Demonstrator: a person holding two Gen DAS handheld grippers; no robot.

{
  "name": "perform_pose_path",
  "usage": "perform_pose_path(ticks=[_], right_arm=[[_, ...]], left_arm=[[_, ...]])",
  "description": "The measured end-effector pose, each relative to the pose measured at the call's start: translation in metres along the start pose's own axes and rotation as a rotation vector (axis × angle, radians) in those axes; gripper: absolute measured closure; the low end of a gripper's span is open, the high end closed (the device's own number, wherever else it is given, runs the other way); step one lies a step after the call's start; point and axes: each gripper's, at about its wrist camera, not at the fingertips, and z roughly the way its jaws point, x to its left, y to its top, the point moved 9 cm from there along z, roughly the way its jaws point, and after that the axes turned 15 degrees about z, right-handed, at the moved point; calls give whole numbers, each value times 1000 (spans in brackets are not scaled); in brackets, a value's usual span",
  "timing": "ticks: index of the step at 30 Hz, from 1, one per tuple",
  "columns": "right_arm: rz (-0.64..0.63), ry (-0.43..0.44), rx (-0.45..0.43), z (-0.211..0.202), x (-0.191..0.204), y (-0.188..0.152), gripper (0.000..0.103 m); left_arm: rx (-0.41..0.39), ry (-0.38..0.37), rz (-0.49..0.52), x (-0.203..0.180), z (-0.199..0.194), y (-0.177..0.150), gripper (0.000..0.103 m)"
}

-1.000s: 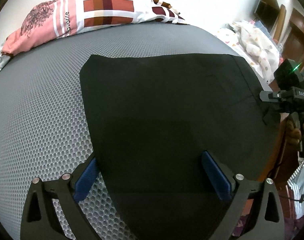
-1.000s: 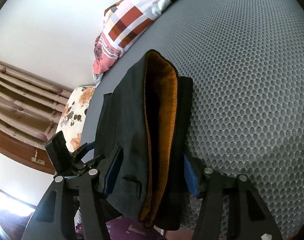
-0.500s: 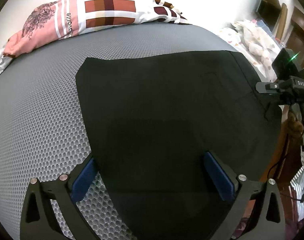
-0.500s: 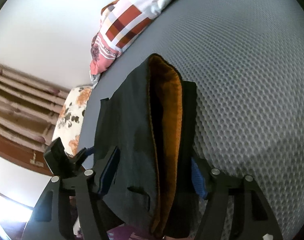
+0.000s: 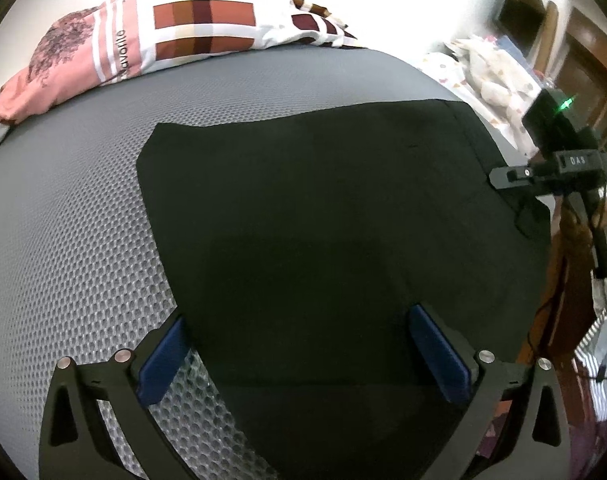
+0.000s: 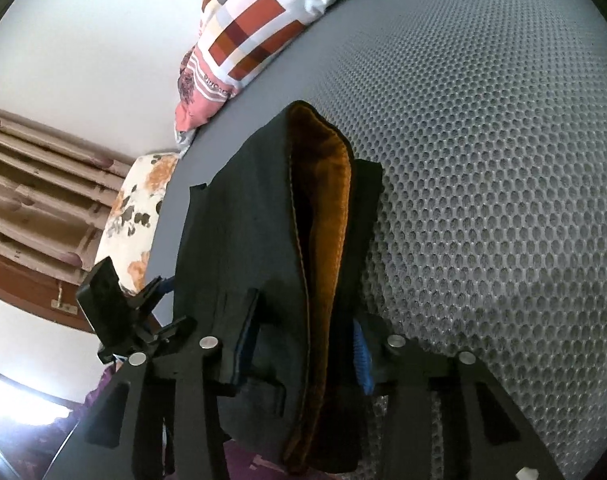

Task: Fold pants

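Observation:
Black pants [image 5: 311, 216] lie flat on the grey mesh mattress [image 5: 63, 240]. My left gripper [image 5: 299, 356] is open, its blue pads either side of the near edge of the pants. In the right wrist view the waist end of the pants [image 6: 263, 240] shows an orange lining [image 6: 323, 208]. My right gripper [image 6: 303, 352] has its jaws closing on this bunched waist end. The right gripper also shows in the left wrist view [image 5: 559, 164] at the pants' right edge. The left gripper shows at the left in the right wrist view [image 6: 143, 312].
A pink, white and brown checked pillow [image 5: 163, 36] lies at the far side of the mattress. White patterned bedding [image 5: 491, 80] and wooden furniture [image 5: 583, 40] are at the right. A floral cushion [image 6: 135, 208] and wooden slats [image 6: 31, 184] are beyond the mattress edge.
The right gripper's jaws have narrowed on the waist end. The pants' far edge has shifted slightly towards me in the left wrist view. The left gripper stays open.

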Motion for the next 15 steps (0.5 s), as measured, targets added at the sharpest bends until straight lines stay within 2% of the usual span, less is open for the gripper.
perform_pose_path(ticks=[3,5,6,7,10,13,15], right_arm=[[9,22,-7,-1,1,0,61],[-7,10,-23,0,0,-1,66],[-24,-6,-33,0,0,-3,70],[-29,-8,-39,1,2,-4,71],[-23,2,-49,2,4,-8,75],[12,54,-45,1,9,-13,79],[31,85,-38,1,12,-19,80]], left_arm=[[0,-7,16,0,2,3,0],[-3,-3,22,1,2,4,1],[-10,5,22,1,2,4,5],[-17,17,23,1,0,4,14],[-25,46,3,9,-4,8,33],[-26,33,-38,20,-8,7,45],[-30,18,-61,26,-12,5,49]])
